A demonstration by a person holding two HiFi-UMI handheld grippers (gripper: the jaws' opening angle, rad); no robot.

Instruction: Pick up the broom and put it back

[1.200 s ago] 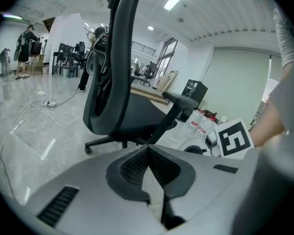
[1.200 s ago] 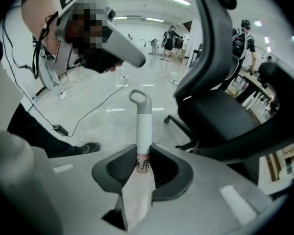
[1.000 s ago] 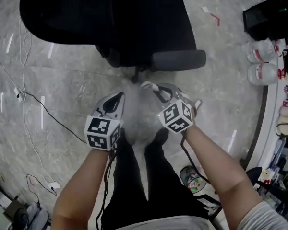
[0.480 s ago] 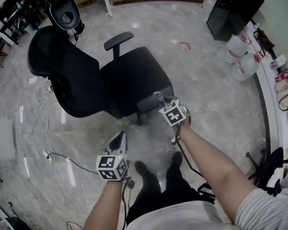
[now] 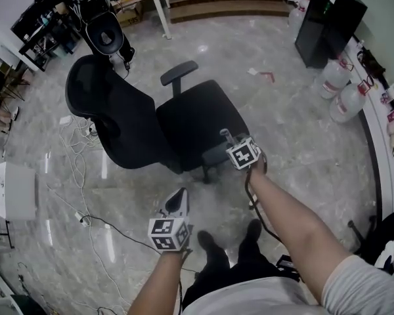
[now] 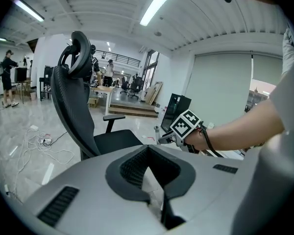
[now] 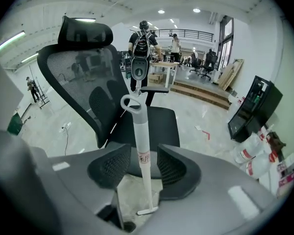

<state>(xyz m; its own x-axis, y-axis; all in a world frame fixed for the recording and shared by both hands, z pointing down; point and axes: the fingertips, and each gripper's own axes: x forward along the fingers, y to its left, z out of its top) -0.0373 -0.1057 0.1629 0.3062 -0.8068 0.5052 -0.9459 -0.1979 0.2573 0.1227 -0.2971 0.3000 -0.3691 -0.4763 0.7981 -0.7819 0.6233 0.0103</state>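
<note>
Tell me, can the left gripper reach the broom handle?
Probably: the broom handle stands between the right gripper's opening jaws, and only bare floor separates the left gripper from it.

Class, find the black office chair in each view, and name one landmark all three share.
Head view: the office chair sits at centre, backrest to its left.
Left gripper view: office chair left of centre, seen side-on.
Right gripper view: office chair centre-left, backrest facing the camera.
Shared landmark: black cabinet, right of the chair everywhere.
</note>
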